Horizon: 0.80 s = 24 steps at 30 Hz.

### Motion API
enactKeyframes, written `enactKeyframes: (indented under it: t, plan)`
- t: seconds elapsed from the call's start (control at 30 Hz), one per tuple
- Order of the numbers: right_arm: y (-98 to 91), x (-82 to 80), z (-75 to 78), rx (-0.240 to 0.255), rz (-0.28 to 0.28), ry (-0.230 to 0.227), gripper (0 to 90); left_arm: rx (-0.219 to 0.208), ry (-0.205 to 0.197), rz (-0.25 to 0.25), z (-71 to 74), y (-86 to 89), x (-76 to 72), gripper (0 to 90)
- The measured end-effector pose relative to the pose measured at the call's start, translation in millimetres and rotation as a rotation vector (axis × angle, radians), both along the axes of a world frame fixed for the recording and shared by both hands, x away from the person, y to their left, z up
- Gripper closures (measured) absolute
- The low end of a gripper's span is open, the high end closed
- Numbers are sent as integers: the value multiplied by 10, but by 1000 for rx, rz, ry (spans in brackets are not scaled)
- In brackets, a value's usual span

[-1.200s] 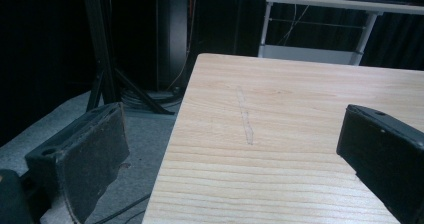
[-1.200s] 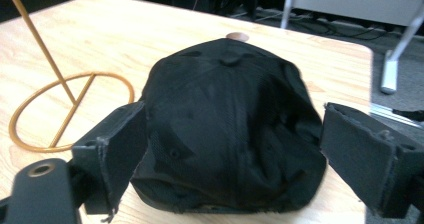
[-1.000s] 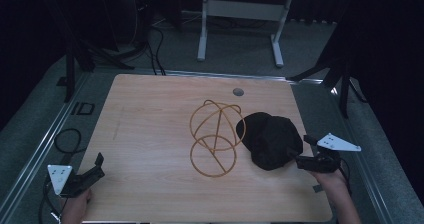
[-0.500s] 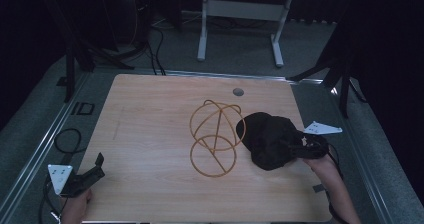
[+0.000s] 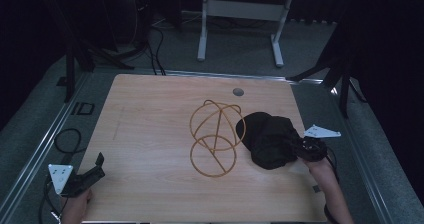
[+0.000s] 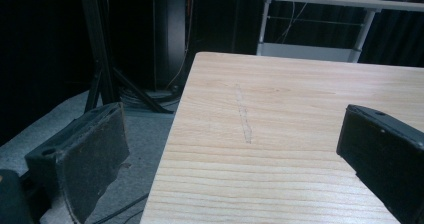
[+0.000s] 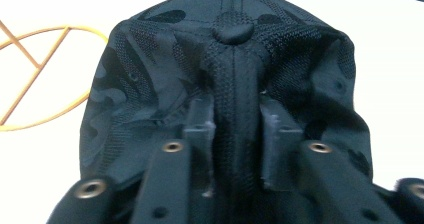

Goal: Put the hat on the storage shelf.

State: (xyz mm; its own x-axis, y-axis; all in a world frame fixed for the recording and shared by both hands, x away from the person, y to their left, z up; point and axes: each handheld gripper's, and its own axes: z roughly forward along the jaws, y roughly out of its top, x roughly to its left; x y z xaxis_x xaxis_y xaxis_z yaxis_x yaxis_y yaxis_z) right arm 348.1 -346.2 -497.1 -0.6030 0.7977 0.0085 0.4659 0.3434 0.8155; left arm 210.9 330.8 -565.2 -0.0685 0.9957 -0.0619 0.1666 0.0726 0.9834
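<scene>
Carried forward from the table's right edge over the past second, the right gripper [image 5: 300, 147] is now seen pressed into the black fabric baseball cap [image 5: 267, 139], its grey three-cornered plate [image 5: 321, 132] jutting out toward the right rim of the table. In the right gripper view, a raised fold of the cap's mesh-like cloth [image 7: 235, 104] is pinched between the two black jaws, with the round button at the crown [image 7: 232, 32] visible just beyond the fold. The cap is found on the right side of the light wooden table [image 5: 150, 134], touching or just beside the gold wire stand made of two rings and crossed hoops [image 5: 214, 136], which is placed near the table's middle. Part of that gold wire is caught at the left edge of the right gripper view [image 7: 45, 79]. A small round grey grommet [image 5: 238, 91] is set into the tabletop near its far edge. The left gripper [image 5: 95, 168] is held low at the near left corner of the table, unmoved since the earlier frames, its own grey plate [image 5: 59, 176] turned outward. In the left gripper view its jaws are shown spread wide apart with nothing between them, bare wood [image 6: 280, 134] lying ahead. A black cable [image 5: 67, 139] is looped on the grey floor beside the table's left edge.
</scene>
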Motion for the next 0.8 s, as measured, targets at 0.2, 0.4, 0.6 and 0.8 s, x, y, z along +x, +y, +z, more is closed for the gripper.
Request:
enactKeyframes:
  t: [0.2, 0.4, 0.6, 0.8]
  plan:
    - [24, -30, -14, 9, -29, -19, 831, 1, 0, 1, 0, -2, 0, 6]
    - [43, -38, 32, 15, -59, -34, 860, 0, 0, 2, 0, 0, 1, 6]
    - [39, -55, 151, 36, -65, -49, 867, -1, 2, 2, 1, 0, 3, 6]
    - [45, -57, 282, 47, -69, -63, 868, 4, 2, 5, 1, -4, -1, 6]
